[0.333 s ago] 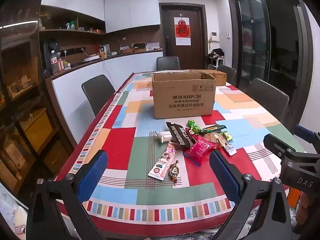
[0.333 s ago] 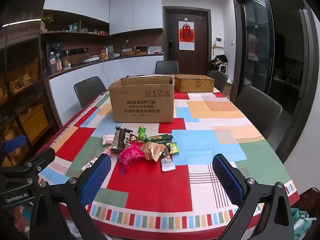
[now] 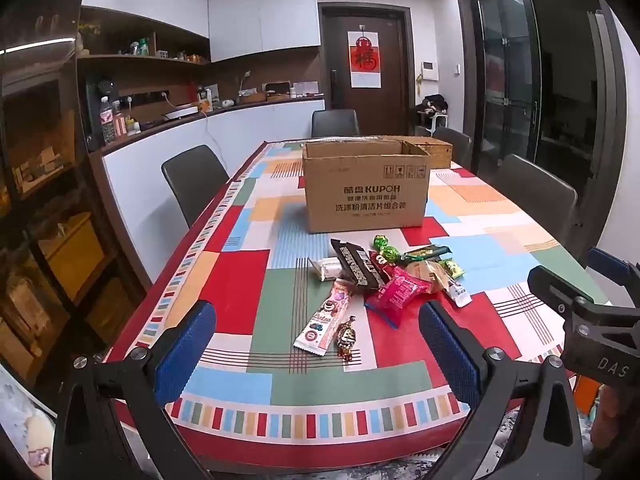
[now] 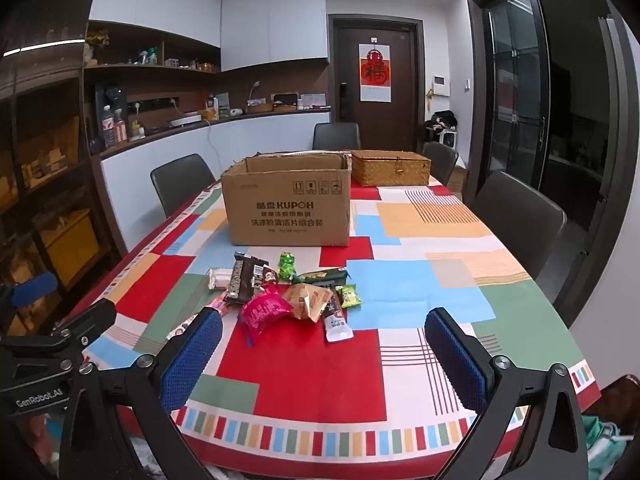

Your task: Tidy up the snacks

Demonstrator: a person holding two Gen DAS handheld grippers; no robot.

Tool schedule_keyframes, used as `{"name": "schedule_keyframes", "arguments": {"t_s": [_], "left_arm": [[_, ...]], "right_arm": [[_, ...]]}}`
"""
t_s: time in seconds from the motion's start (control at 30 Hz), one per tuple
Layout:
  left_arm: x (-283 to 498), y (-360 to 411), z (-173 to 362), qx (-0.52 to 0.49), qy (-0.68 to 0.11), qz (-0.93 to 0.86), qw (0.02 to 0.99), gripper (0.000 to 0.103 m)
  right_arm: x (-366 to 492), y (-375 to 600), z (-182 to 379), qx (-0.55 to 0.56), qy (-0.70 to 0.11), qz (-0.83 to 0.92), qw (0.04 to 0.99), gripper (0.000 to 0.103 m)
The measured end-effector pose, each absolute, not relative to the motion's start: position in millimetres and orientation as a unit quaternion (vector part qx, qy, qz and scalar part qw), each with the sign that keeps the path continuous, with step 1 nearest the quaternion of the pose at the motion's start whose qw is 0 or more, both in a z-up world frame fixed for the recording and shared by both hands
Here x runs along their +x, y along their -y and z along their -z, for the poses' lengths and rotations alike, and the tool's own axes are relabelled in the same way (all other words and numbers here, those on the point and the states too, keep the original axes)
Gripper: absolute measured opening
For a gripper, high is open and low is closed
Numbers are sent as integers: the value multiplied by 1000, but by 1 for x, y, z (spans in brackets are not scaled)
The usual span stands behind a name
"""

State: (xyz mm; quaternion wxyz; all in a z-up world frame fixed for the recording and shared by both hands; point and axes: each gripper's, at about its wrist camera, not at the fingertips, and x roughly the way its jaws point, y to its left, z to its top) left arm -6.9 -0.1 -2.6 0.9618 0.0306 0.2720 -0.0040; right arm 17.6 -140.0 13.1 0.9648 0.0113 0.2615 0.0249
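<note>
A heap of wrapped snacks (image 3: pixel 384 276) (image 4: pixel 288 292) lies on the patchwork tablecloth, in front of an open cardboard box (image 3: pixel 366 188) (image 4: pixel 288 204). A long pink bar wrapper (image 3: pixel 324 320) and a small dark foil candy (image 3: pixel 347 336) lie nearest the front edge. My left gripper (image 3: pixel 316 356) hovers open over the near table edge, with nothing between its blue pads. My right gripper (image 4: pixel 324 360) stands open too, short of the heap, empty. Each gripper shows at the edge of the other's view.
A woven lidded basket (image 4: pixel 390 168) sits behind the box on the right. Dark chairs (image 3: pixel 196 184) (image 4: pixel 516 216) line both long sides of the table (image 4: pixel 440 280), with another at the far end. A counter and shelves run along the left wall; glass doors stand on the right.
</note>
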Motion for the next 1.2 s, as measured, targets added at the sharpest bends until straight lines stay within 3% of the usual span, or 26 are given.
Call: {"name": "schedule_keyframes", "arguments": {"t_s": [1.2], "left_arm": [[-8, -2, 1, 23, -269, 7, 963, 103]], "right_arm": [[12, 133, -16, 3, -260, -34, 965, 103]]}}
